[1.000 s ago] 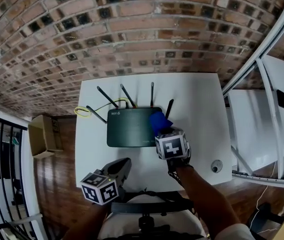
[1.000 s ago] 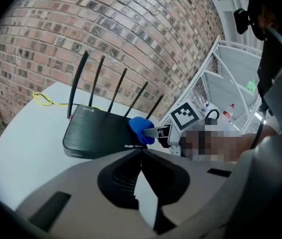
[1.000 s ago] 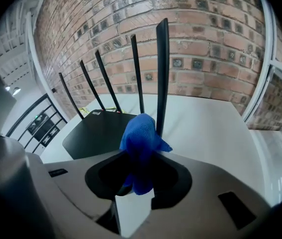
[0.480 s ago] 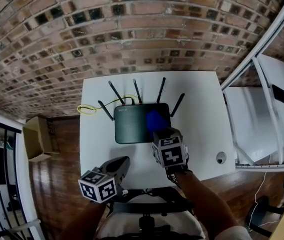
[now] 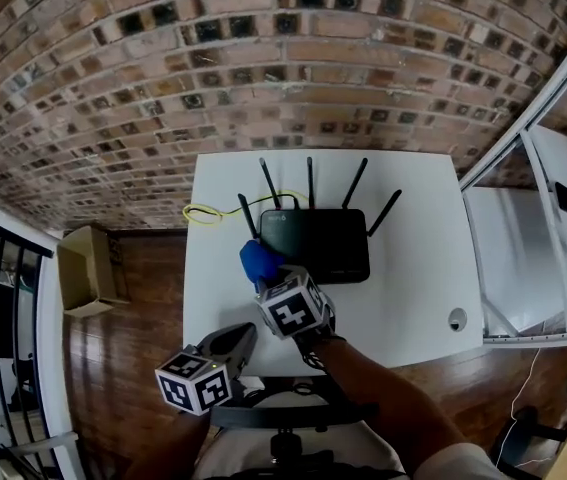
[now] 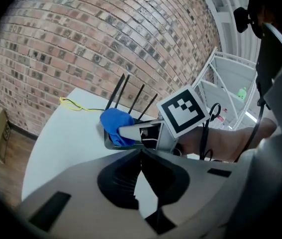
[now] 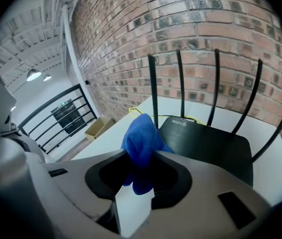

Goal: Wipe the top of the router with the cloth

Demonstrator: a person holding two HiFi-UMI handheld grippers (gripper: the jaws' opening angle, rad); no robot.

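Right gripper view shows my right gripper (image 7: 140,156) pinched tight on the blue cloth (image 7: 141,133), bunched at the router (image 7: 213,146)'s near-left corner; can't tell if they actually touch. My left gripper (image 6: 141,152) is closed on nothing by the white table (image 6: 56,133)'s front edge.

we see the tabletop (image 5: 415,258) bare toward its right edge, but the router (image 5: 325,250) and its upright antennas (image 5: 310,180) block the far middle, a yellow cable (image 5: 201,213) loops by the far left corner, and a small round object (image 5: 457,319) sits by the near right corner.
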